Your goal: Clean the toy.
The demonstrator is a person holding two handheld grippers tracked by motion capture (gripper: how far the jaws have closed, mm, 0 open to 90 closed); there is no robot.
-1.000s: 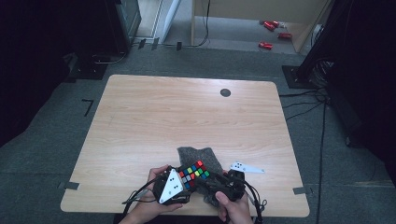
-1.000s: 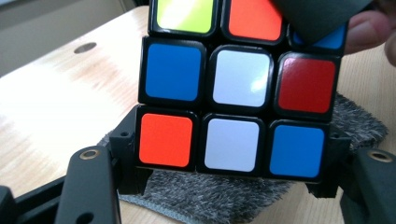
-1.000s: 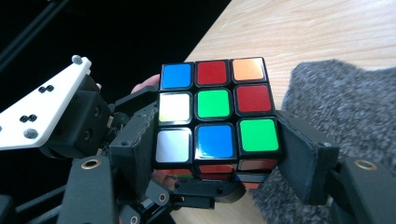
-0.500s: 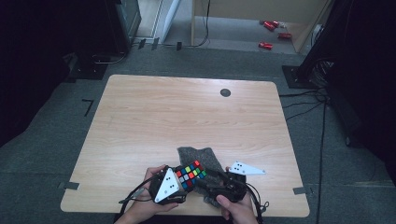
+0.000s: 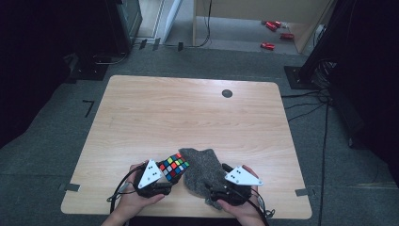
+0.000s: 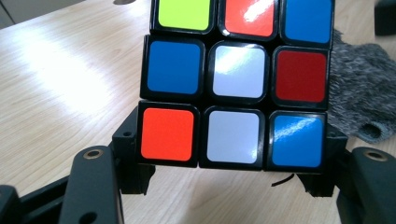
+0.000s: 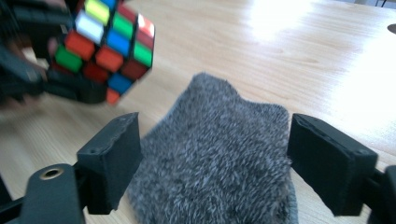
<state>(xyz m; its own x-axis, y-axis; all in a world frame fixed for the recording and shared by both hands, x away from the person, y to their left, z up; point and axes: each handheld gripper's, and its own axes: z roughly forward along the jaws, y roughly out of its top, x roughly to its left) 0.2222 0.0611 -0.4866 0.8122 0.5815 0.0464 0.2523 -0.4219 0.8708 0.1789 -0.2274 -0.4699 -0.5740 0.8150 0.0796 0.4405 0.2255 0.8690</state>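
Clamping the puzzle cube [image 6: 233, 84] clear of the table [image 5: 188, 108], the left gripper [image 5: 157, 181] held firm; the right gripper [image 7: 212, 163] stood wide around the grey cloth [image 7: 219, 154], likely for wiping.

Your left gripper [image 5: 157, 181] low in the frame, holding a colourful puzzle cube [image 5: 173, 167], a grey fuzzy cloth [image 5: 203, 174] just right of it, your right gripper [image 5: 226, 188] at the cloth's lower right, wooden table [image 5: 188, 113] in the centre.

The left claw [image 5: 165, 181] now carries the Rubik's cube [image 5: 173, 166] further left, clear of the grey woolly cloth [image 5: 203, 174], while the right claw [image 5: 217, 186] draws back toward the tabletop's [image 5: 188, 113] near edge, over the cloth
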